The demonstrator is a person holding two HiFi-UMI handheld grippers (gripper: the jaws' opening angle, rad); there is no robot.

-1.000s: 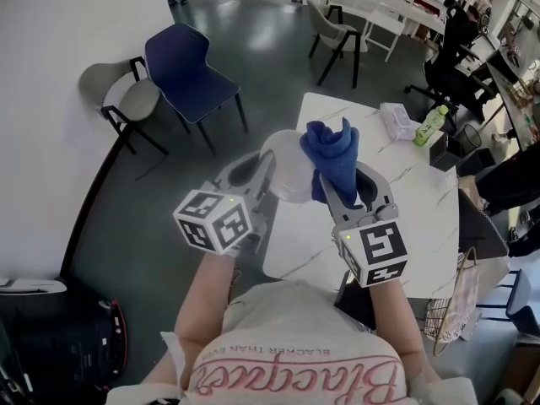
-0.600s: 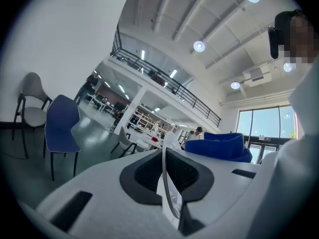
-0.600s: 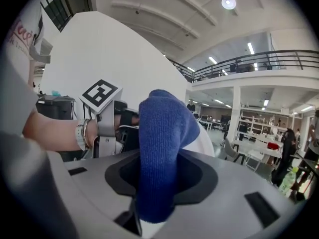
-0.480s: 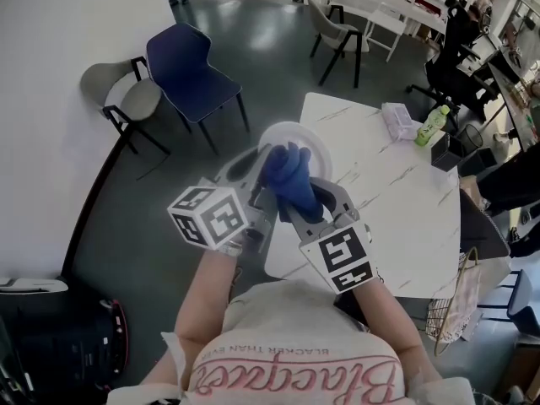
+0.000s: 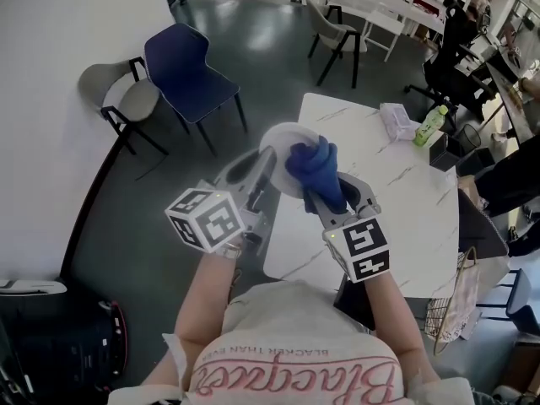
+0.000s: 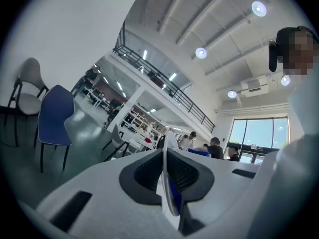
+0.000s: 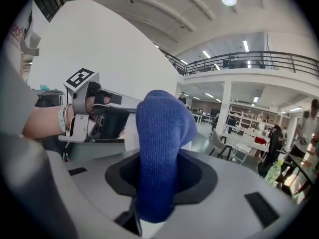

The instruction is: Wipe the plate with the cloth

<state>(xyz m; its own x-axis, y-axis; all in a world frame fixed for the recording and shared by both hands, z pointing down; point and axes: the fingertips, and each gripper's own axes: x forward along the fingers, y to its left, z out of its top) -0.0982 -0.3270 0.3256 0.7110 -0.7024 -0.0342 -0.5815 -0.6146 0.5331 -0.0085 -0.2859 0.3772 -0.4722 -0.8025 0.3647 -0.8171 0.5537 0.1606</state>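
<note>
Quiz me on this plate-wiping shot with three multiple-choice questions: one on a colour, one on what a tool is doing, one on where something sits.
1. What colour is the cloth in the right tool?
A red
B blue
C yellow

2. What is the left tool doing?
A open and empty
B shut on the rim of the plate
C shut on the cloth

3. Where does the green bottle stand?
A on the white table
B on the plate
C in the left tool

Answers:
1 B: the right gripper view shows blue knit fabric clamped between its jaws.
2 B: the left gripper view shows its jaws pinched on the thin white rim.
3 A: the head view shows it upright near the table's far edge.
</note>
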